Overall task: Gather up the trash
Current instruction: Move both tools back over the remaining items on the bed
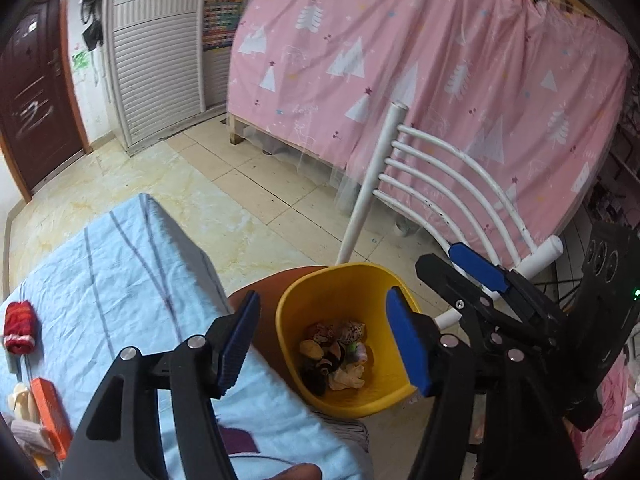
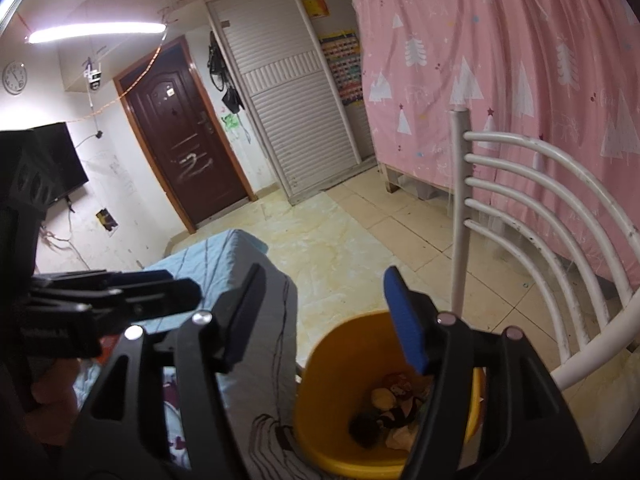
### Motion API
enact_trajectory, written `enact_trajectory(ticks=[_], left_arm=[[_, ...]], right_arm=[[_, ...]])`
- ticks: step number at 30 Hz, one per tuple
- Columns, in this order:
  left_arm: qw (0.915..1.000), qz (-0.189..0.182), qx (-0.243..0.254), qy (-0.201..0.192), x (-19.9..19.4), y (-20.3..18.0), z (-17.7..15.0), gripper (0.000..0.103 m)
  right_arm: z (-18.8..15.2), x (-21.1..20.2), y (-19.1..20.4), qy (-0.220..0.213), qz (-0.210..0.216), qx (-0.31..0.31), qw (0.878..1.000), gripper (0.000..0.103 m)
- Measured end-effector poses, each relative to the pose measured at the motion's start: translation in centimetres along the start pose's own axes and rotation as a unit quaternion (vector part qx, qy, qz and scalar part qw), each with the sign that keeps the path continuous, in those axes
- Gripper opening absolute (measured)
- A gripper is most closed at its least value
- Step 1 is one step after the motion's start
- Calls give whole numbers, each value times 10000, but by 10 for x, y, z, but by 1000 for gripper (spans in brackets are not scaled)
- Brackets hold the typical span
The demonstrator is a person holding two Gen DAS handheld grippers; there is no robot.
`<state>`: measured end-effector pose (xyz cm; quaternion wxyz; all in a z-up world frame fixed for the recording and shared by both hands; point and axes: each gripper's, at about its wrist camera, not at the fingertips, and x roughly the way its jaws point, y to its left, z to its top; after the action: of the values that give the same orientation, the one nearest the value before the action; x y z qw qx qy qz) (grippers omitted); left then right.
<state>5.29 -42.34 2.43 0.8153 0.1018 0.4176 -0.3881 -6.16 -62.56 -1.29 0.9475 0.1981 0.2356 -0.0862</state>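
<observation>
Both tools over the yellow bin (image 1: 344, 344), which sits on the floor just beside the table (image 1: 120, 280) w/ its light-blue cloth, white chair (image 1: 452, 184) behind it. Placed there, prob., so stuff swept off the table edge drops straight in.

Left tool (image 1: 324, 344): jaws standing apart, nothing between the blue pads, framing the bin mouth. Right tool (image 2: 332, 316): likewise apart, empty, aimed at the bin's near rim. Held over the opening w/ nothing gripped: reads as a drop just made, or a pause before going back for more.

Trash (image 1: 336, 356) already in the bin bottom: crumpled wrappers, scraps, something pale. Heap low, bin far from full.

Left view only: items left on the table, namely a red bundle (image 1: 18, 332), an orange box (image 1: 50, 416), pale bits near the frame edge; can't tell which count as trash. Also shows the right tool (image 1: 480, 280) from the side, off to the right above the chair rail.

Right view only: dark door (image 2: 188, 136), wall TV (image 2: 56, 164), clock (image 2: 14, 77), ceiling light strip. Also the left tool's body at frame left, w/ part of a hand (image 2: 52, 392) beneath it. Bin (image 2: 384, 396) contents here half hidden by the right tool's own finger; table items not visible at all.
</observation>
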Motion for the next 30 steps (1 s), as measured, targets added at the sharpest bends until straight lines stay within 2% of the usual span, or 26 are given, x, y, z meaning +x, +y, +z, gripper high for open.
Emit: enact_trajectory(ticks=[5,13,30], left_arm=[[9996,87,-216,-181,-23,27,-4,58],[9968,254,-619,-431,-62,80,-18,58],[9845,896,-1318,-739,-124,182,-64,59]], right_arm=[[0,10,33,84,196,-218,9995,64],[-3,33,95,308,586,-625,9958,64],[-23,65,204,741,1208,-1340,9808,65]])
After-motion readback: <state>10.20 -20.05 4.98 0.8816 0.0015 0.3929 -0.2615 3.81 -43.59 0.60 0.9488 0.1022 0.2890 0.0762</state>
